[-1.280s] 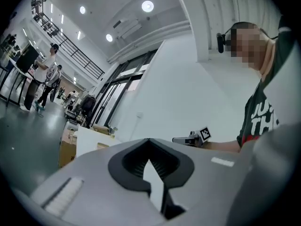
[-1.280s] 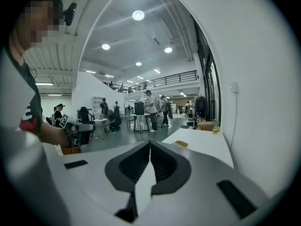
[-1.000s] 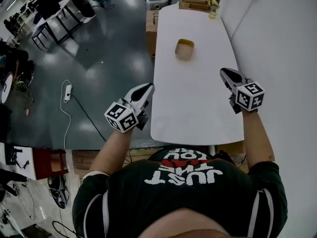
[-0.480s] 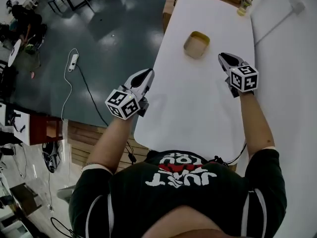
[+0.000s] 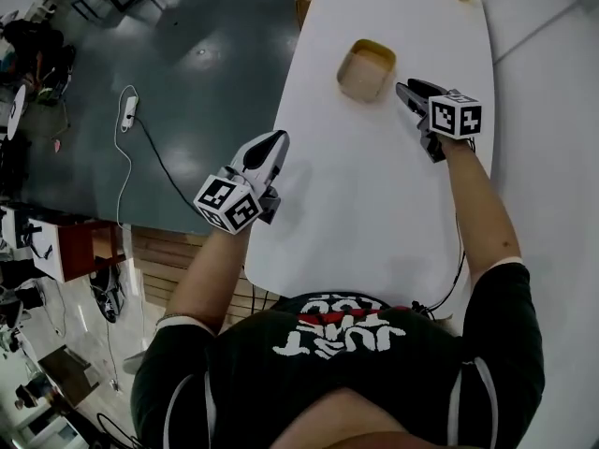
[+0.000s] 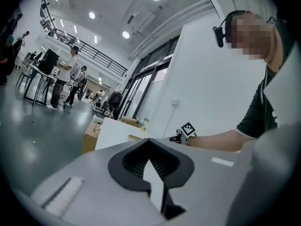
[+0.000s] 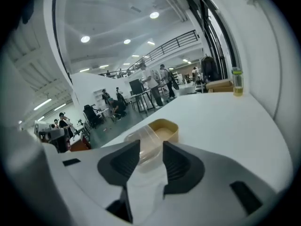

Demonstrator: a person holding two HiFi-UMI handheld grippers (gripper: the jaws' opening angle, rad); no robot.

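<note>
1. The right hand-held gripper [image 5: 405, 90] is hovering over the white desk [image 5: 374, 204], its jaws standing spread with nothing gripped between them.
2. A tan container [image 5: 367, 68], with clear plastic at its near rim, is sitting on the desk just beside the gripper's tips, at about 10 o'clock from them in the head view.
3. The left hand-held gripper [image 5: 274, 141] is hanging at the desk's 9 o'clock edge, its jaws pressed together and empty, well apart from the container.

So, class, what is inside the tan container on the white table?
The tan container shows only its bare tan floor. A clear plastic piece overlaps its near side, partly hidden by the open right gripper.
</note>
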